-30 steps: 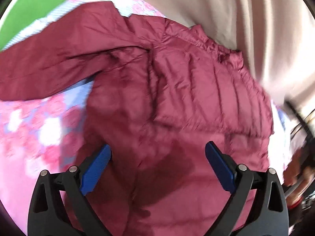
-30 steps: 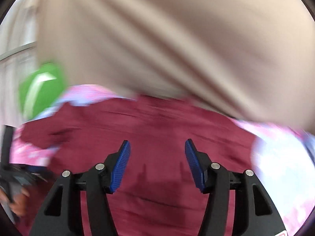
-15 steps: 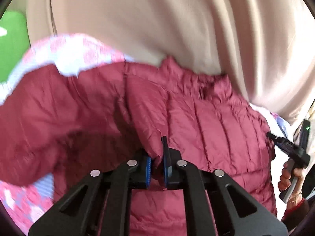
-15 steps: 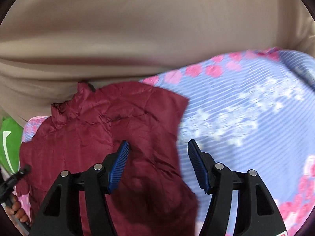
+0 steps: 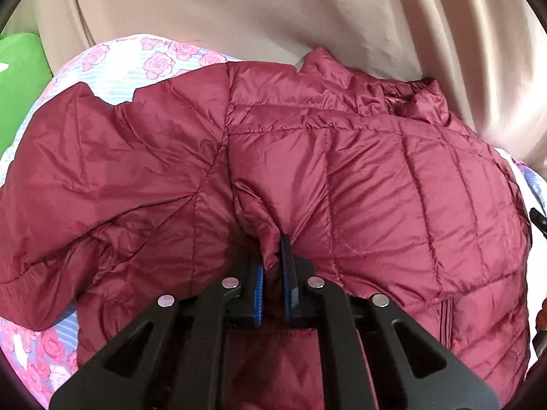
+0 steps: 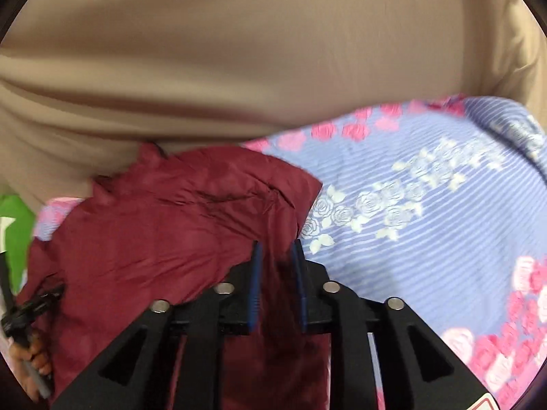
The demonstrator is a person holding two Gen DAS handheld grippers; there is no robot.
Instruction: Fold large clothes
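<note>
A dark red quilted puffer jacket (image 5: 376, 188) lies spread over a floral bedsheet (image 5: 160, 65), collar toward the far curtain, one sleeve stretched out to the left. My left gripper (image 5: 273, 256) pinches a raised fold near the seam where sleeve meets body; its jaws are opening slightly, the fold still pressed between the blue pads. In the right wrist view my right gripper (image 6: 276, 253) sits at the right edge of the jacket (image 6: 171, 232). Its jaws are opening, and the dark red fabric fills the narrow gap between the pads.
A beige curtain (image 5: 273, 10) hangs close behind the bed. A green object (image 5: 20, 78) shows at the far left. Blue-and-pink rose-print sheet (image 6: 427, 205) spreads to the right of the jacket. A hand (image 6: 34, 355) holding the other gripper's handle shows at lower left.
My left gripper went from wide open over the jacket to shut on a fold of it. My right gripper swung to the jacket's right edge and its jaws narrowed around the fabric.
</note>
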